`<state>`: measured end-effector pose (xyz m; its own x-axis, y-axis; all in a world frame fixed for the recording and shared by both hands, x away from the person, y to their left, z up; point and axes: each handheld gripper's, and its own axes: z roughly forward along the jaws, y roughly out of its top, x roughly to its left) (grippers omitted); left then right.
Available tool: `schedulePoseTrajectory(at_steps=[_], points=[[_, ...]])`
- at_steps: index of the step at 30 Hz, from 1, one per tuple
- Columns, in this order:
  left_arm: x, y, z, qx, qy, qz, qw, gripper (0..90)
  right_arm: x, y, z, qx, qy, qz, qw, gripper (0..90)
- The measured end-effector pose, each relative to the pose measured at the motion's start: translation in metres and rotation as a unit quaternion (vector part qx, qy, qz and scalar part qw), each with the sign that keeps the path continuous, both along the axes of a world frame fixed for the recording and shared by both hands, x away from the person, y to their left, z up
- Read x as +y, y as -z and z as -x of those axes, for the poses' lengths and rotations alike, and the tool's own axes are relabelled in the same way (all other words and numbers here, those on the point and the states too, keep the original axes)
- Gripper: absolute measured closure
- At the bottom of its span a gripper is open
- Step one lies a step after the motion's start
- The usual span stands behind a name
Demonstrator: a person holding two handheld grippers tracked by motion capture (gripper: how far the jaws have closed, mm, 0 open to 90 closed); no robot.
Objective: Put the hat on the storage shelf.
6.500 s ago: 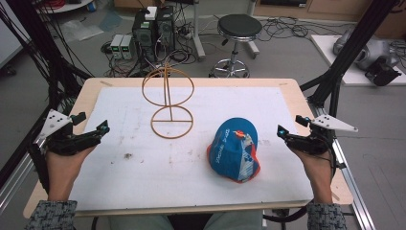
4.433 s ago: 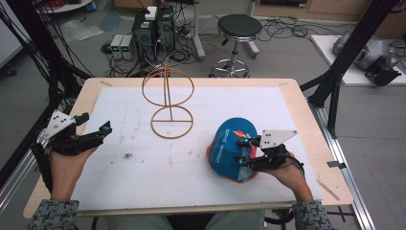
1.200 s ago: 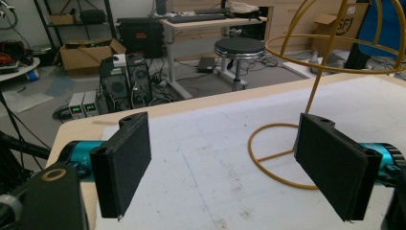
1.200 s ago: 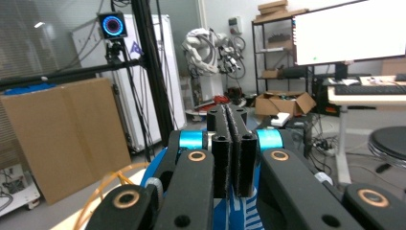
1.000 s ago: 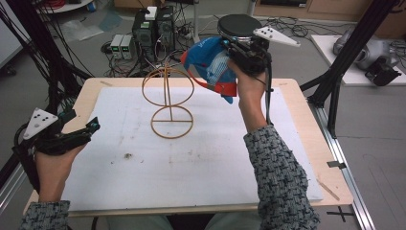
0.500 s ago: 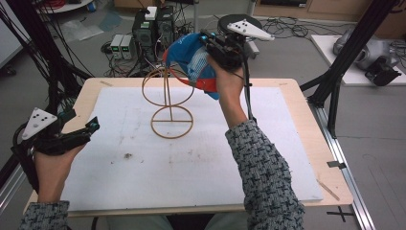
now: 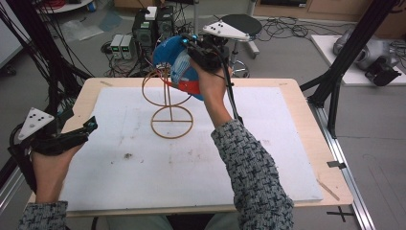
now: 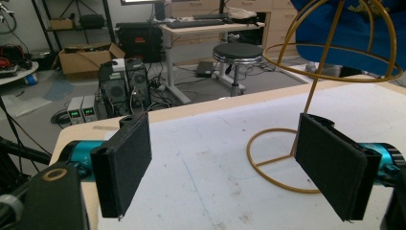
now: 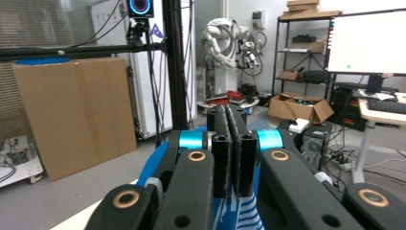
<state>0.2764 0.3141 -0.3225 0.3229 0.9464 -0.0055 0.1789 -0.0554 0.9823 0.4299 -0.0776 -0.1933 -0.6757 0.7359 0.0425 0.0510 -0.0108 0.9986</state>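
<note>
Lab clutter, a stool (image 7: 238, 21) and computer boxes (image 7: 153, 26) are seen beyond the desk (image 7: 287, 158). A blue cap (image 7: 176, 64) is held aloft in the right tool (image 7: 191, 48), whose jaws are closed tight on its fabric; it hangs just at the top of the gold wire stand (image 7: 167, 103) at the far middle. Placing is judged to be the step in hand. Next, the cap must be centred and lowered over the dome. The left tool (image 7: 79, 132) is held wide apart, idle, near left. Snagging on the wire hoops is the risk noted.
</note>
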Motion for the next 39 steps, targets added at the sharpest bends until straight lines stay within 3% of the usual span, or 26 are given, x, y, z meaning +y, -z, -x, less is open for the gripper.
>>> schedulePoseTrajectory(at_steps=[8, 22, 39], points=[[0.0, 0.0, 0.0, 0.0, 0.0, 0.001, 1.0, 20.6, 0.012, 0.003, 0.003, 0.001, -0.018, 0.021, 0.9996, 88.9], [-0.001, 0.001, -0.001, 0.002, 0.002, 0.002, 1.0, 20.6, 0.027, -0.003, 0.018, -0.01, -0.049, 0.028, 0.9984, 88.8], [0.001, 0.001, -0.001, 0.0, 0.002, 0.004, 1.0, 20.6, 0.06, 0.021, 0.019, 0.031, -0.082, 0.089, 0.9922, 88.6]])
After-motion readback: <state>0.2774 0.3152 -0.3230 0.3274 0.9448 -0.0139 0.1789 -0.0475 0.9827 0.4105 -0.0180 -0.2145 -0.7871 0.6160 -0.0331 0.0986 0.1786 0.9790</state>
